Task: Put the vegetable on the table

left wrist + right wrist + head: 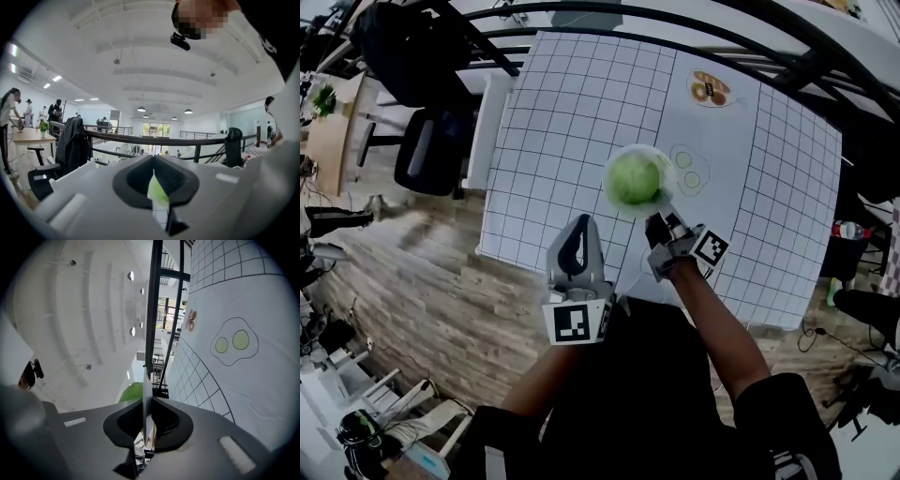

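Head view: vegetable (634, 180) is a round green head in a clear wrap, up in the air over the white gridded table (572, 112), not resting on it. It hangs off the right gripper (659, 227), roughly above the printed egg outline (689, 171). Left gripper (580, 225) sits beside it near the table's front edge, apart from the vegetable.

Left gripper view: fingers pressed together at the tips, nothing between them. Through the slit below the tips there's a sliver of green vegetable (157, 191) and a bit of table grid (160, 219) beyond.

Right gripper view: fingers nearly together, pinching a thin edge of the wrap (146, 380). The green head (131, 392) is just behind the fingers, and the table (243, 291) fills the right side of the view.

Status: pickup and carry look done. Left to do: lower the vegetable until it sits on the table, release the wrap, back off. Left gripper likely not needed.
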